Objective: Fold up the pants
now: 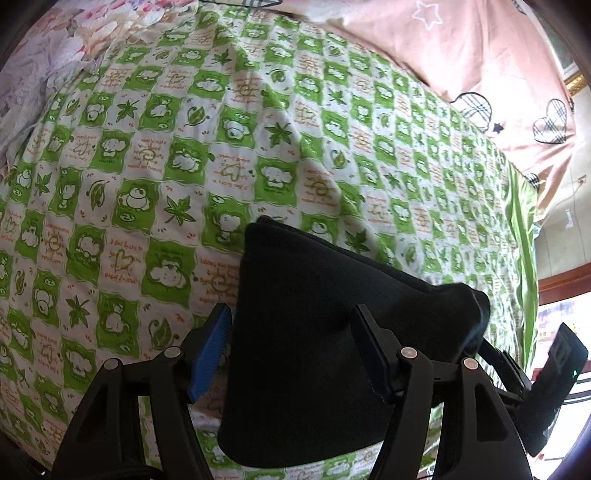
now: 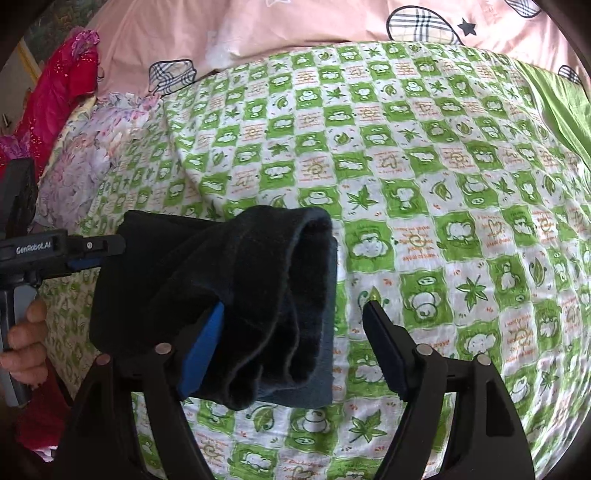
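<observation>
The black pants (image 1: pixel 314 332) are folded into a small thick bundle on the green-and-white checked bedsheet (image 1: pixel 147 166). In the left wrist view my left gripper (image 1: pixel 295 350) is open, its fingers standing on either side of the bundle. In the right wrist view the bundle (image 2: pixel 240 295) shows its rolled open end. My right gripper (image 2: pixel 295 350) is open, with the bundle resting against its blue left pad (image 2: pixel 203 347) and the right finger apart from it. The left gripper (image 2: pixel 92 251) shows there at the bundle's far left side.
A pink duvet with stars and plaid hearts (image 2: pixel 295 26) lies at the back of the bed. A floral quilt (image 2: pixel 85 155) and a red cloth (image 2: pixel 55 92) lie at the left. The bed's edge (image 1: pixel 524 240) drops at the right in the left wrist view.
</observation>
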Motion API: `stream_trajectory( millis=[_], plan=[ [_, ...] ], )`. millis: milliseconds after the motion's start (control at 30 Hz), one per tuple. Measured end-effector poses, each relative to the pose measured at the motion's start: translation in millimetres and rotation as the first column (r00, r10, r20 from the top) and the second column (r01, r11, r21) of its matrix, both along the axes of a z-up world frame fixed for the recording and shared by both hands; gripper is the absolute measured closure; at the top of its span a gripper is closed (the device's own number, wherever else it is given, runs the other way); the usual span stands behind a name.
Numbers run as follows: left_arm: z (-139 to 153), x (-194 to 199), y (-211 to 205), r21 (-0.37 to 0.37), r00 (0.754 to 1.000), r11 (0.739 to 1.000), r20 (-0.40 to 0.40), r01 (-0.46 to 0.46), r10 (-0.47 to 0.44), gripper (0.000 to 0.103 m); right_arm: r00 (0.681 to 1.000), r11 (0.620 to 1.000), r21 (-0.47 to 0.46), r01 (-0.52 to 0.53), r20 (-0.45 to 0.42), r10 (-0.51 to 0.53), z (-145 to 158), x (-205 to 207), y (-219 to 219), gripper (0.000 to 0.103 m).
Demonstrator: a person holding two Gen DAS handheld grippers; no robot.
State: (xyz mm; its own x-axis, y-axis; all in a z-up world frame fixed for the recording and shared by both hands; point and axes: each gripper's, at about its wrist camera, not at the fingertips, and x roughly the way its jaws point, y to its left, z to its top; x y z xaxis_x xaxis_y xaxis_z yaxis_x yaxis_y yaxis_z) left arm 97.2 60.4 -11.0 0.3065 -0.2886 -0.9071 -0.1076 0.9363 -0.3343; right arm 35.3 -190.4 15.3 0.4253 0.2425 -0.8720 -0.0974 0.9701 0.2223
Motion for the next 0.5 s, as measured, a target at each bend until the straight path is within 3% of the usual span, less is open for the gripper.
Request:
stream_trajectory(
  millis=[367,500],
  plan=[
    [-21.3,18.0,-2.6,0.063,0.999,0.998,-0.036,0.018,-0.015,0.035,1.0,0.998,-0.067,0.007,0.004,-0.007,-17.9,-2.0,-11.1,0.025],
    [-31.7,25.2,-2.5,0.064,0.998,0.998,-0.056,0.02,-0.016,0.034,1.0,0.999,-0.028,0.016,-0.019,-0.017,-28.4,1.1,-20.6,0.025]
  ],
)
